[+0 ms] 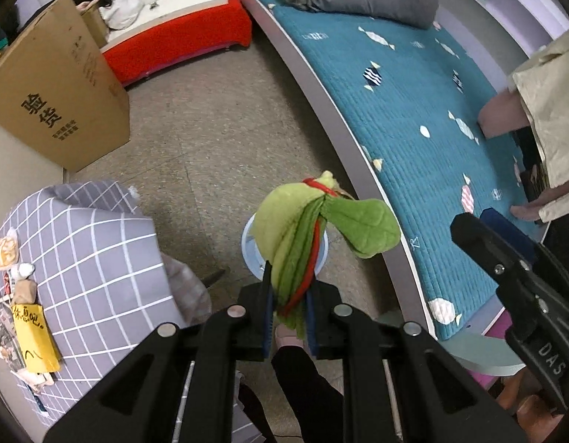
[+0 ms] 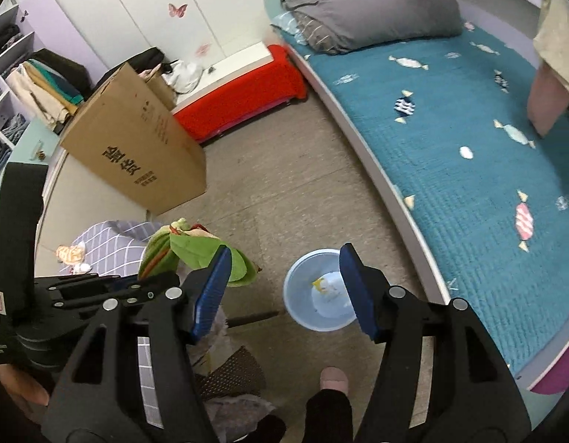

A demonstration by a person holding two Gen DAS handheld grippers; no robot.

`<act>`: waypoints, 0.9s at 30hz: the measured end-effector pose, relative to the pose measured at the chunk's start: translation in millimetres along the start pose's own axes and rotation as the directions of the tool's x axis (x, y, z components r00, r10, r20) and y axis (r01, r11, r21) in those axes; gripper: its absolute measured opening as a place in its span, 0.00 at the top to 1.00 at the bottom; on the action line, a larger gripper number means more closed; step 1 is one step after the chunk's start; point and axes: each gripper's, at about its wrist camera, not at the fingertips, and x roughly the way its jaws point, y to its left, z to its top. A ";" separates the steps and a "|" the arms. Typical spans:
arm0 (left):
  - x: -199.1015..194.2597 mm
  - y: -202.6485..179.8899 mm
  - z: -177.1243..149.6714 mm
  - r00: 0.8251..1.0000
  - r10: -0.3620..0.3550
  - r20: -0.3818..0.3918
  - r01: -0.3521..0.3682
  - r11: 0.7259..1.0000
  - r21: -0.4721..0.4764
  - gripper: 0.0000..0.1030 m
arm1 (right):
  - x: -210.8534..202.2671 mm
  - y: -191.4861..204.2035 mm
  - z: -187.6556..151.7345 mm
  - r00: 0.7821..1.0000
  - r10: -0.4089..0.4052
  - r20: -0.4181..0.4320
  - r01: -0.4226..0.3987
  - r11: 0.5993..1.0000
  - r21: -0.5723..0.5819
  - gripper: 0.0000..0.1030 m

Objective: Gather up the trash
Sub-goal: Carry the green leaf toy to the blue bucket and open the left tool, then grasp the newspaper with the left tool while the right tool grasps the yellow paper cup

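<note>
Left gripper jaws clamped on one green plush leaf toy with red trim, hanging above the floor over one light-blue basin. Right gripper jaws apart, nothing between them, the basin showing through the gap; yellowish scraps lie inside it. One grey checked bundle left of the basin, one cardboard box beyond, one red-covered bench behind. One bed with teal quilt on the right, one grey pillow at its far end.

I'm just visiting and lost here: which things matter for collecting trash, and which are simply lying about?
In the job:
- green leaf-shaped cloth, clamped in left hand-held gripper
- light blue plastic bin
- right hand-held gripper, open

Lying about:
- brown cardboard box
- grey folded duvet
</note>
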 end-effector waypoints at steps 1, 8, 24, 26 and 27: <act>1.4 -3.8 1.3 1.000 -0.004 -0.003 0.004 1.000 0.007 0.86 | -2.2 -2.8 0.0 1.000 -0.006 0.007 0.006 1.000 0.007 0.40; 5.4 -23.6 9.4 0.999 -0.036 -0.007 0.036 0.998 0.046 0.80 | -15.9 -12.5 4.8 0.997 -0.036 0.065 0.033 0.999 0.038 0.37; -11.5 -5.9 2.6 1.000 -0.016 0.025 0.016 1.000 -0.026 0.40 | -16.7 -4.3 2.5 0.999 -0.010 0.047 0.008 1.000 0.029 0.36; -18.7 4.4 -2.3 0.999 -0.010 0.034 0.012 0.999 -0.051 0.40 | -14.3 5.9 2.1 0.999 0.008 0.037 -0.008 1.000 0.008 0.36; -23.6 11.3 -6.3 0.999 -0.001 0.042 0.004 0.998 -0.068 0.40 | -13.0 11.8 1.9 0.999 0.017 0.031 -0.017 1.000 -0.005 0.36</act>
